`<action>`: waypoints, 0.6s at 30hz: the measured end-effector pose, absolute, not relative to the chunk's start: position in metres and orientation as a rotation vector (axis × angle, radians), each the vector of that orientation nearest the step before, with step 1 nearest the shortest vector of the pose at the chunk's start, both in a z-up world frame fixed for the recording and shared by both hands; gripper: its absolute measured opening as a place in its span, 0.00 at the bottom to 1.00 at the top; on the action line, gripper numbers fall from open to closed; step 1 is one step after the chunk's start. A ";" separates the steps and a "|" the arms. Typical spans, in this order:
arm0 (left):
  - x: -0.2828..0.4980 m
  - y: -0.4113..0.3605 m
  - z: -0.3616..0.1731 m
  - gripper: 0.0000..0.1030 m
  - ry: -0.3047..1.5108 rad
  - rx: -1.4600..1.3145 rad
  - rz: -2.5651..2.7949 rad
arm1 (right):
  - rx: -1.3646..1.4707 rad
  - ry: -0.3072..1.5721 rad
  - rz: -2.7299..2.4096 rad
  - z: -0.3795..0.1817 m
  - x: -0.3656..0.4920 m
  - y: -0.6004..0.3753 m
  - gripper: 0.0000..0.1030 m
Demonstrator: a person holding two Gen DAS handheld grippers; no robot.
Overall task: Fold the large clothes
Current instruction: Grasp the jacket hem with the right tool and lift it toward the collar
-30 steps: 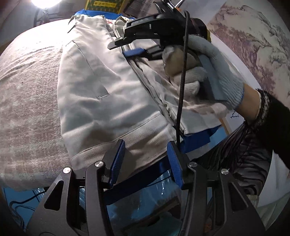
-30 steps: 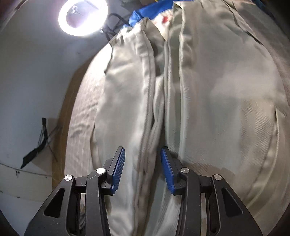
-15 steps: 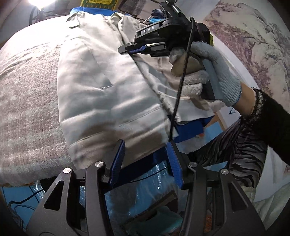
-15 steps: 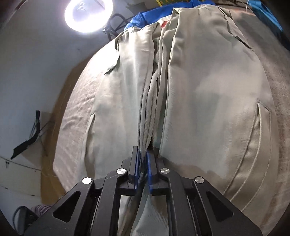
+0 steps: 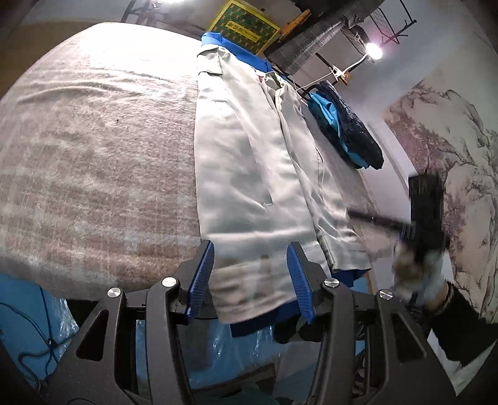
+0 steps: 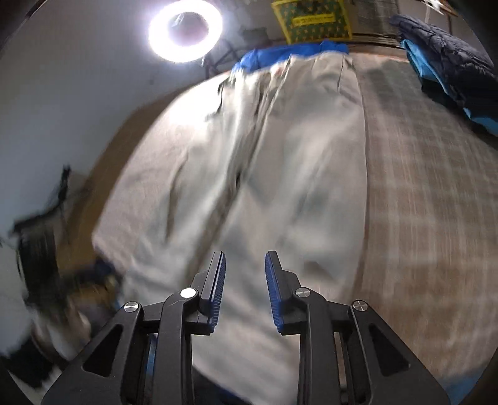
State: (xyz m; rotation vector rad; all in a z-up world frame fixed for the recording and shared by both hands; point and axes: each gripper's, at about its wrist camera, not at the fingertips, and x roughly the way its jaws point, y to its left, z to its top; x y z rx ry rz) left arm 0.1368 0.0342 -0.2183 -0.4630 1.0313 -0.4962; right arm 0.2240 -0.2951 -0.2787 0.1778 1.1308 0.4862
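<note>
A pale beige jacket point(image 5: 249, 174) lies flat along the checked blanket point(image 5: 93, 155), front up, its two halves meeting at a middle seam. My left gripper point(image 5: 250, 274) hovers open over the jacket's near hem, with nothing pressed between its blue pads. In the right wrist view the jacket point(image 6: 295, 187) spreads out below my right gripper point(image 6: 244, 286). Its jaws are opening and hold no cloth. A gloved hand point(image 5: 417, 274) carries that gripper, blurred, off the jacket's right side.
A dark blue padded garment over bright blue cloth point(image 5: 351, 137) lies at the bed's far right. A blue sheet point(image 5: 236, 46) shows under the collar. Behind the bed are a ring light point(image 6: 185, 31) and a yellow-green box point(image 5: 242, 26). Blue plastic point(image 5: 37, 314) hangs below the near edge.
The right gripper closed on the jacket's middle seam, then let go and drew back to the right, jaws parting. The left gripper swung sideways along the near hem, still open.
</note>
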 end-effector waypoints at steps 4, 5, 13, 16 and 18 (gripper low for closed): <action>0.138 0.005 -0.222 0.48 1.055 -0.334 -0.518 | -0.021 1.204 0.493 -0.308 0.187 -0.282 0.24; 0.137 -0.003 -0.227 0.48 1.070 -0.292 -0.509 | -0.083 1.157 0.485 -0.306 0.179 -0.281 0.24; 0.127 0.012 -0.232 0.64 1.105 -0.326 -0.452 | 0.026 1.125 0.502 -0.277 0.149 -0.325 0.47; 0.124 0.029 -0.241 0.64 1.174 -0.424 -0.441 | 0.130 1.134 0.470 -0.277 0.143 -0.354 0.58; 0.125 0.038 -0.249 0.64 1.222 -0.504 -0.437 | 0.234 1.174 0.453 -0.285 0.146 -0.373 0.58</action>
